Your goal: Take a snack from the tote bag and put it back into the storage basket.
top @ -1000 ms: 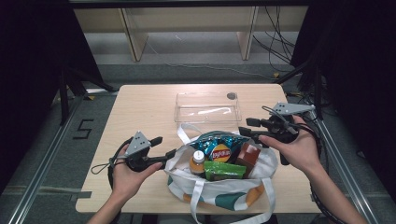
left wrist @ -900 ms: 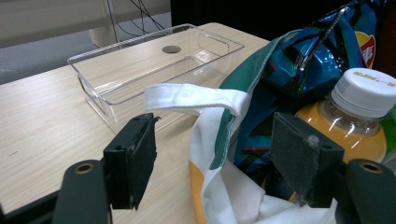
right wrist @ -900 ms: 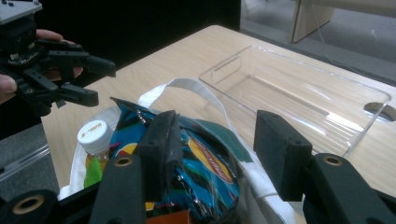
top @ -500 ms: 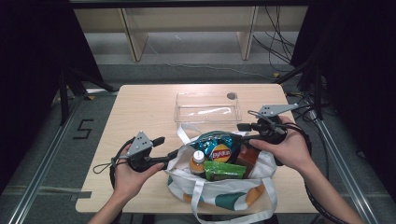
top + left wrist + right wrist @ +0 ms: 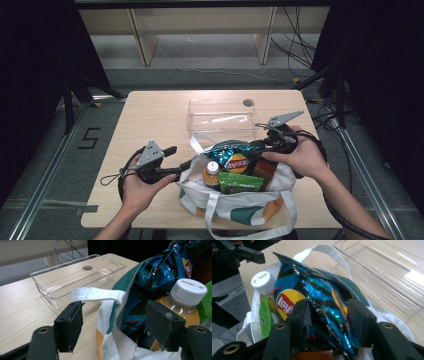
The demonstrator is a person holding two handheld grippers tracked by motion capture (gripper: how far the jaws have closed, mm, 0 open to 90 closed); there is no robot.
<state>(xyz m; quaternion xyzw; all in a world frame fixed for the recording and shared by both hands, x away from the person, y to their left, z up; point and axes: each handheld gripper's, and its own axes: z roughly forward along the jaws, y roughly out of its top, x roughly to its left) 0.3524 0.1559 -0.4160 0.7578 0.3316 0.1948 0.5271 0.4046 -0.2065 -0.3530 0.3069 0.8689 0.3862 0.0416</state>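
A white, green and orange tote bag stands at the table's near edge. A blue Lay's chip bag sticks out of it, beside an orange drink bottle with a white cap and a green packet. My right gripper reaches into the bag from the right. Its jaws press both sides of the crinkled chip bag, so the right gripper is shut on it. My left gripper is open at the tote's left rim; the left gripper has the white strap and rim between its jaws, untouched.
A clear plastic tray lies empty behind the tote, near the table's far edge, with a round hole in the tabletop beside it. Bare wood spreads to the left of the tray. Cables trail from both grippers.
My right gripper has moved left and down from beside the tote into it and closed around the chip bag. The left gripper has shifted slightly toward the tote's rim.
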